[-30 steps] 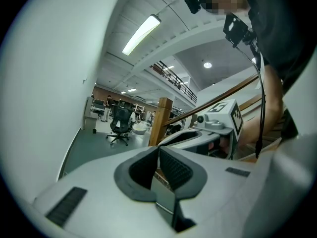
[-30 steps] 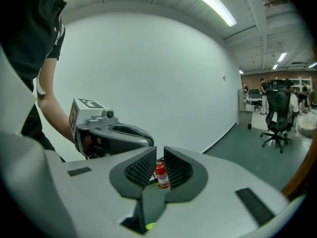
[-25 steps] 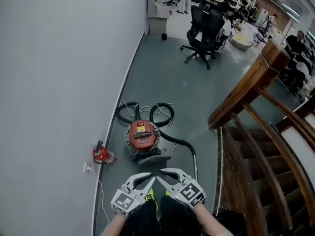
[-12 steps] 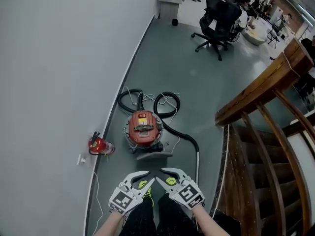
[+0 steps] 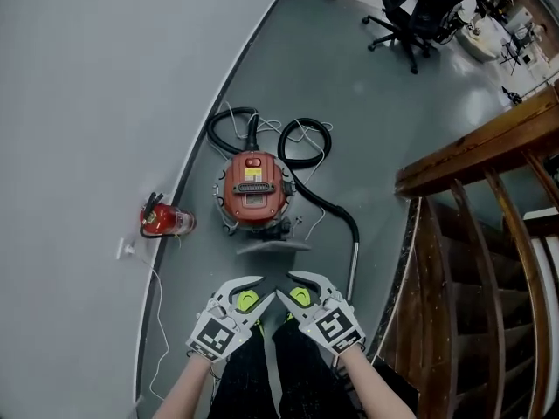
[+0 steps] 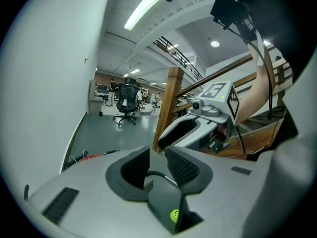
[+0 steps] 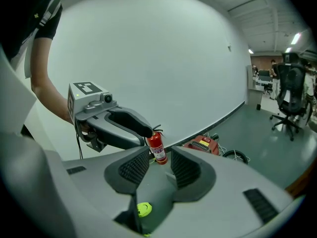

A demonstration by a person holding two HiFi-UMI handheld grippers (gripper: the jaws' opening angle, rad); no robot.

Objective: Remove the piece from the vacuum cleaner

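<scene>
A grey floor [image 5: 349, 103] runs beside a white wall, with a wooden stair rail [image 5: 476, 151] on the right. The red vacuum cleaner [image 5: 254, 190] sits on the floor near the wall, with its black hose [image 5: 301, 142] looped behind it and a fire extinguisher [image 5: 162, 220] nearby. Well short of it, the left claw [image 5: 266, 288] and right claw [image 5: 284, 285] hover almost tip to tip. Both are opening, partly wide, with nothing between their jaws.

Your head view looks steeply down at the floor [image 5: 349, 103], with the vacuum cleaner [image 5: 254, 190] a little way ahead; your left gripper view sits low and faces right, toward the far office chair [image 6: 127, 100] and the stair rail [image 6: 166, 108]; your right gripper view faces left toward the wall [image 7: 173, 58]; it shares the vacuum cleaner and the fire extinguisher [image 7: 157, 148] with the head view.
</scene>
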